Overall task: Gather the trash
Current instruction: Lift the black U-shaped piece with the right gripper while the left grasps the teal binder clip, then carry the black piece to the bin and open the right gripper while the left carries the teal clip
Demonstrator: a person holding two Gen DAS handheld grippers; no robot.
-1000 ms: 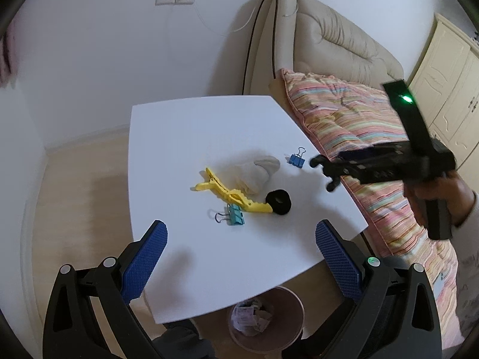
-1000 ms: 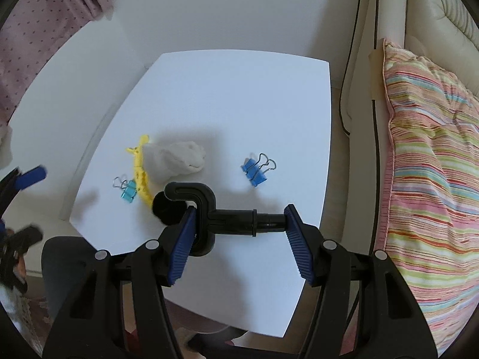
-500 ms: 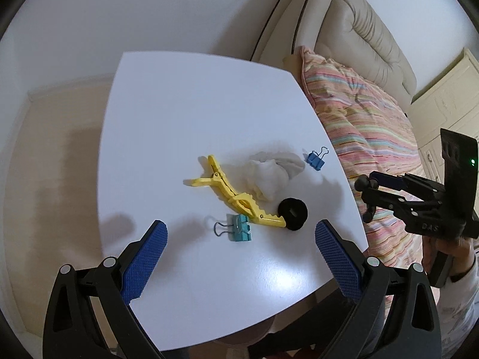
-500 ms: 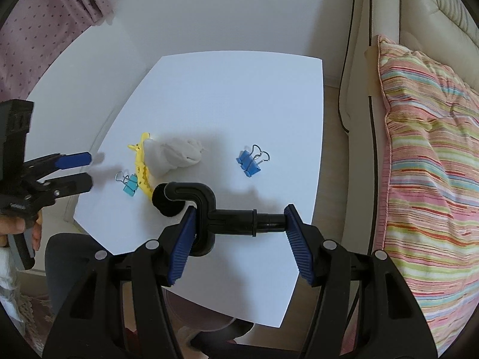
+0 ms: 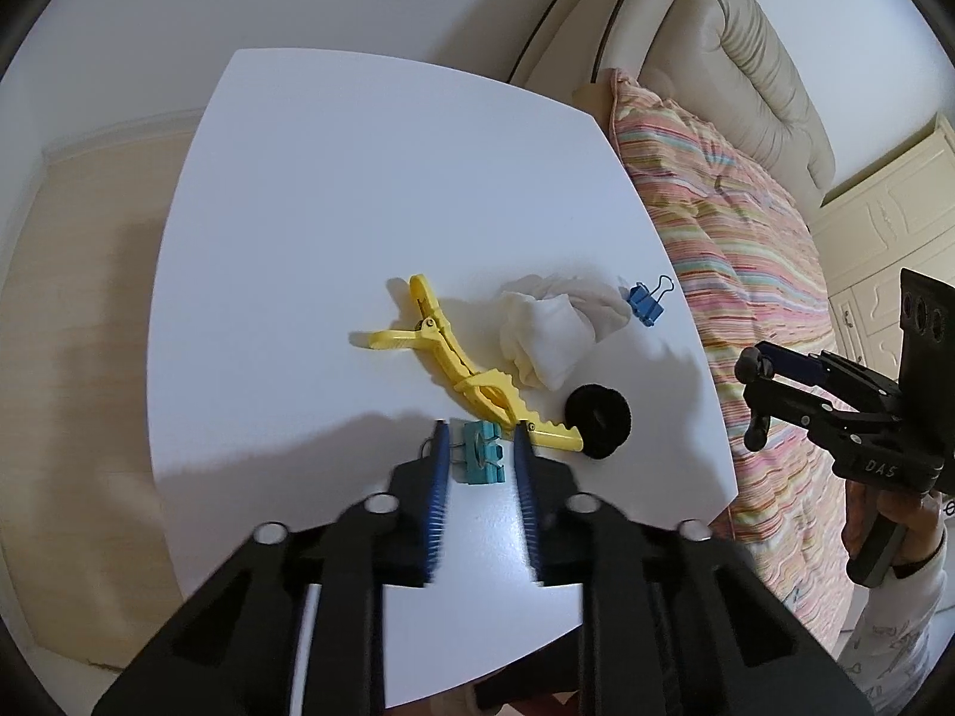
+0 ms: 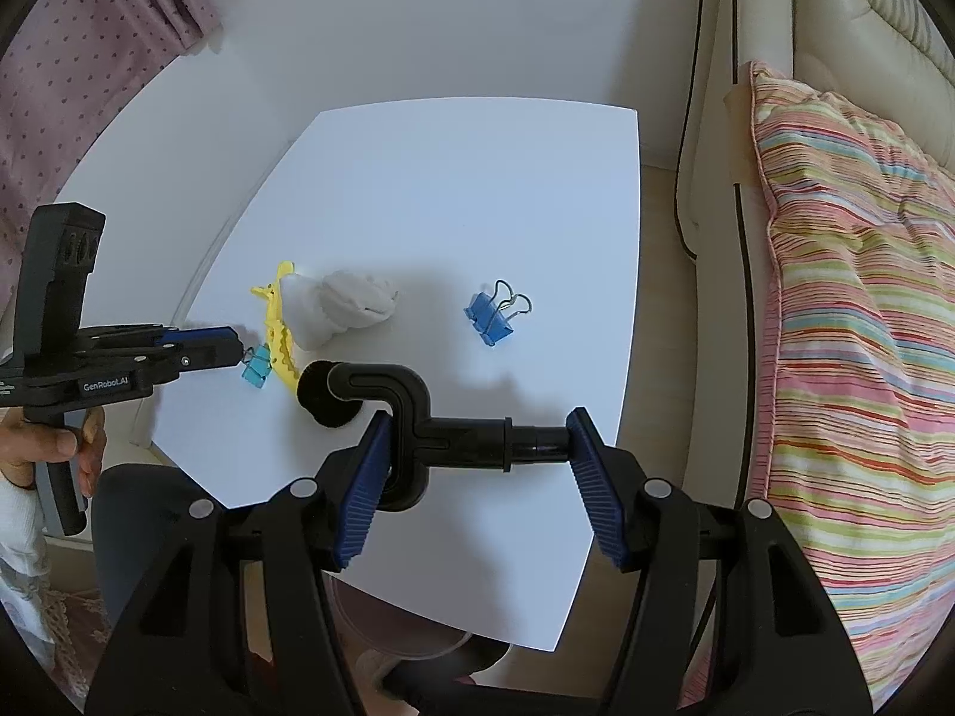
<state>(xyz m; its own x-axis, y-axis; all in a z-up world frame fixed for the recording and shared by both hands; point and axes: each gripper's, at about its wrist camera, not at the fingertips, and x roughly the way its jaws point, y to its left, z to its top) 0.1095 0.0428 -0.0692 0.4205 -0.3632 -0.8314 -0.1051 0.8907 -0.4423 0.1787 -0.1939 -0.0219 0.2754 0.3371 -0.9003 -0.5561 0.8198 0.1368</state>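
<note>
on the white worktop the crumpled tissue and other clutter lie uncollected, so most is left: the left hand-held gripper is closing around a teal binder clip, while the right hand-held gripper clamps a black pipe piece.

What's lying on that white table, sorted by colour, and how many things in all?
Yellow: 1, the clip
Teal: 1, a binder clip
Blue: 1, a binder clip
White: 1, the wad
Black: 1, the ring
Total: 5
</note>
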